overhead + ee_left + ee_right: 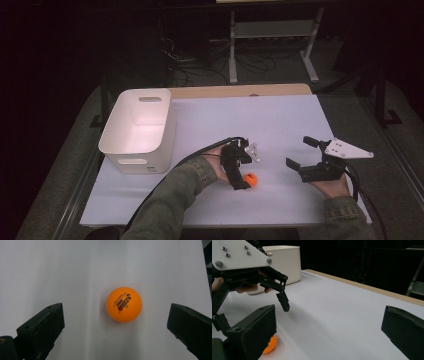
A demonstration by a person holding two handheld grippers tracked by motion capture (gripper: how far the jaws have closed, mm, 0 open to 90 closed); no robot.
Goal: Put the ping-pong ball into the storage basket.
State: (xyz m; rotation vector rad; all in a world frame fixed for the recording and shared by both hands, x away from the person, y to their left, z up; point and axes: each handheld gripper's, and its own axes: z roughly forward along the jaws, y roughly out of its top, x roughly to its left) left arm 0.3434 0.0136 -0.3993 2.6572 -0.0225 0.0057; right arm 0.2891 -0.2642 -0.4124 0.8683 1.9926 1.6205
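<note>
Left tongs (248, 167) over the ball (250, 179), pointing down at the table (280, 120). Jaws wide apart, nothing gripped. In the left gripper view the ball (124, 304) sits on the white sheet between the two jaws, nearer the right-hand one, touching neither. Orange, dark print on top. In the high view one jaw lies just beside the ball on its left; contact can't be judged there.

Right tongs (299, 152) well to the right of the ball, held low over the table, grey plate on top, jaws wide apart and empty. They point left toward the left tongs (284, 293). Right gripper view: ball (270, 346) half hidden behind its own left-hand jaw, low in the view.

Bin (137, 131) stands on the far left part of the table, white, upright, well apart from the ball and both tongs. Looks empty inside from the high view. It also shows behind the left tongs in the right gripper view (287, 262).
</note>
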